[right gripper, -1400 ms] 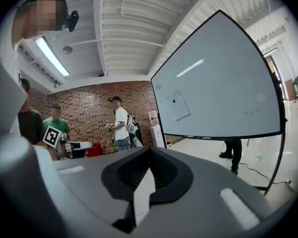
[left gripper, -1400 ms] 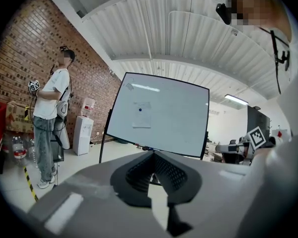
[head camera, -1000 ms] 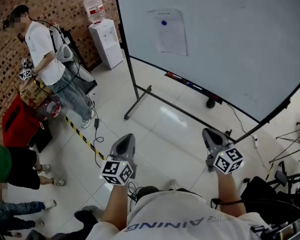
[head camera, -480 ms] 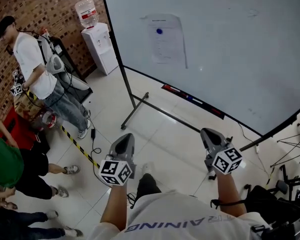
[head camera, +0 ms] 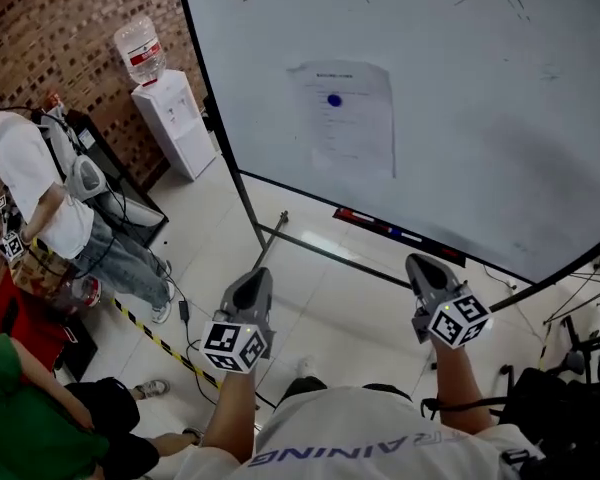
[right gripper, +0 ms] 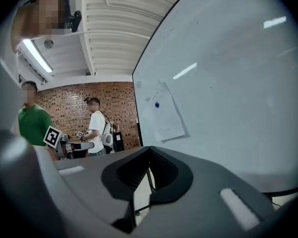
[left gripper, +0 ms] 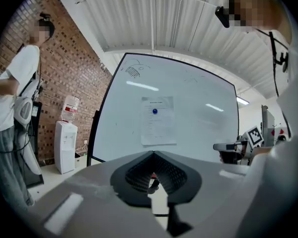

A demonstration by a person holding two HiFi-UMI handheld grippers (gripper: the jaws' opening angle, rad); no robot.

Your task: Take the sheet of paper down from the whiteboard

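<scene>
**Closing in on the pinned sheet**

Head view: the sheet of paper hangs mid-whiteboard, held by a blue magnet near its top. Board and sheet loom larger than a second ago.

Left gripper view: the left gripper has its jaws pressed together, empty, well short of the whiteboard.

Right gripper view: the right gripper is likewise.

I judge the paper light, floppy and tearable, best pinched at a free lower corner.

Bright overhead light — strip glare on the whiteboard, fisheye edges black.
</scene>
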